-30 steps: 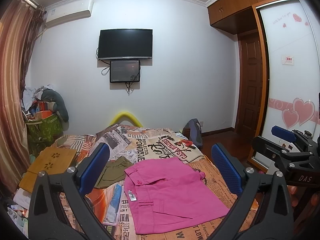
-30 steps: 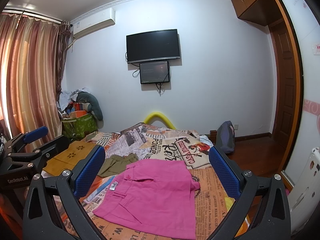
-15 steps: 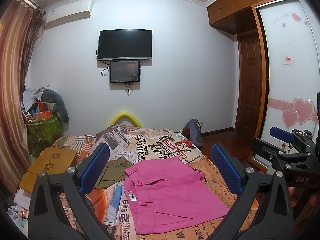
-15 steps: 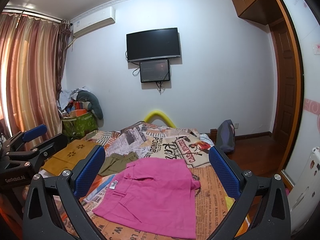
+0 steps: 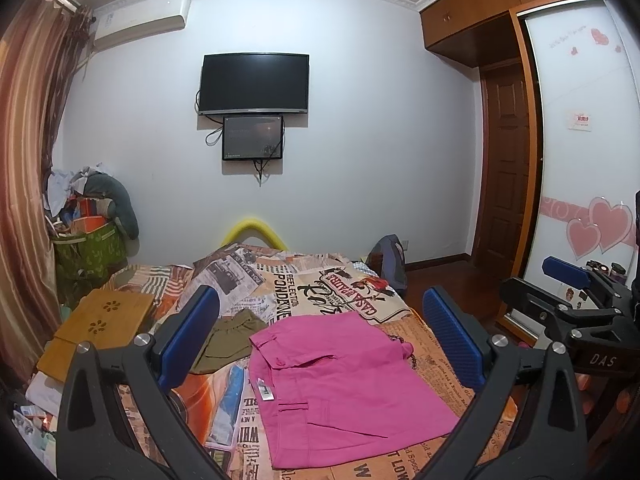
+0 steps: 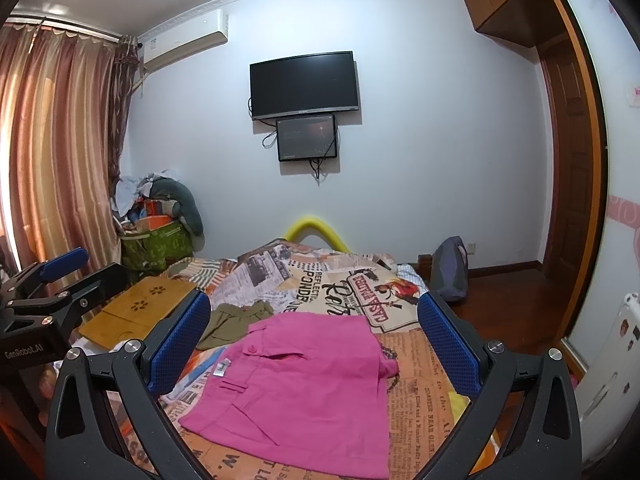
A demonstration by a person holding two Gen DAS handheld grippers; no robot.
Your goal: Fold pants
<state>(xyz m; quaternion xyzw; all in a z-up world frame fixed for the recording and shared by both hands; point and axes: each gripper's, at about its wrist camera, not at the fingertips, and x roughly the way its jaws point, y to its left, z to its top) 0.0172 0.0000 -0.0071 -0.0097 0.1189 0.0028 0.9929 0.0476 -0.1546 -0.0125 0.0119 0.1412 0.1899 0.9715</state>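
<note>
Jaws: both stand wide apart and we hold nothing in either; the left gripper and the right gripper hover above the near end of the bed, clear of the cloth.
Pants: the pink pants lie flat on the bed, already doubled into a rough square, with the waistband and its white tag toward the olive garment, which lies just beside them.
Change: almost none over the last second; our views of the pants have barely shifted and the cloth has not moved.
Meaning: we judge that no fold is under way; we are lined up over the pants, and either a further fold or a finish comes next.
Next grip: if we fold again, the near hem of the pants is the likely edge, one gripper per corner.
Risk: the thick doubled layers may slip apart if we pinch only the top one.
</note>
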